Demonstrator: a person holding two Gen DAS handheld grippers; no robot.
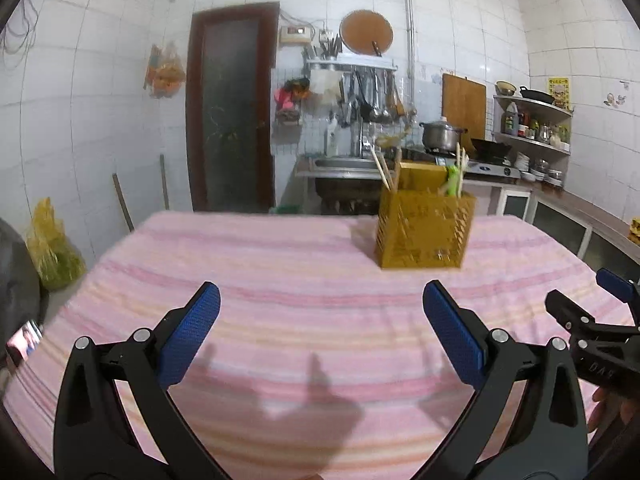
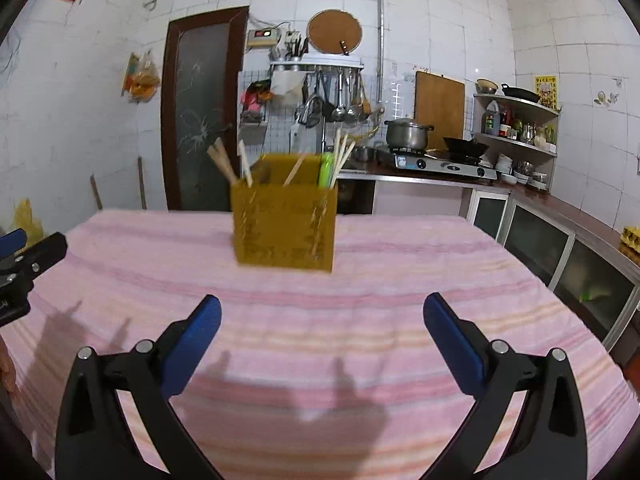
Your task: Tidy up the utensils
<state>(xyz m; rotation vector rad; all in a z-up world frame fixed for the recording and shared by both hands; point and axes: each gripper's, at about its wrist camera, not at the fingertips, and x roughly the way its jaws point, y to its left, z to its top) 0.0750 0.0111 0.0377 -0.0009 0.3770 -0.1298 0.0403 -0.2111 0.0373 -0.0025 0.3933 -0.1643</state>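
A yellow slotted utensil holder (image 1: 424,230) (image 2: 285,227) stands upright on the pink striped tablecloth (image 1: 304,280) (image 2: 360,280), toward the far side. Wooden chopsticks (image 1: 383,170) (image 2: 343,156), a green-handled utensil (image 1: 452,180) (image 2: 326,170) and a wooden handle (image 2: 222,162) stick up out of it. My left gripper (image 1: 320,300) hovers over the near part of the cloth, open and empty, well short of the holder. My right gripper (image 2: 322,310) is open and empty too, with the holder ahead and slightly left. Each view shows the other gripper at its edge.
Behind the table runs a kitchen counter with a sink (image 1: 340,164), a gas stove (image 2: 444,164) bearing a steel pot (image 2: 408,134) and a wok (image 2: 466,146). Corner shelves (image 2: 516,120) hold bottles and dishes. A dark door (image 1: 232,112) and a yellow bag (image 1: 52,244) are at left.
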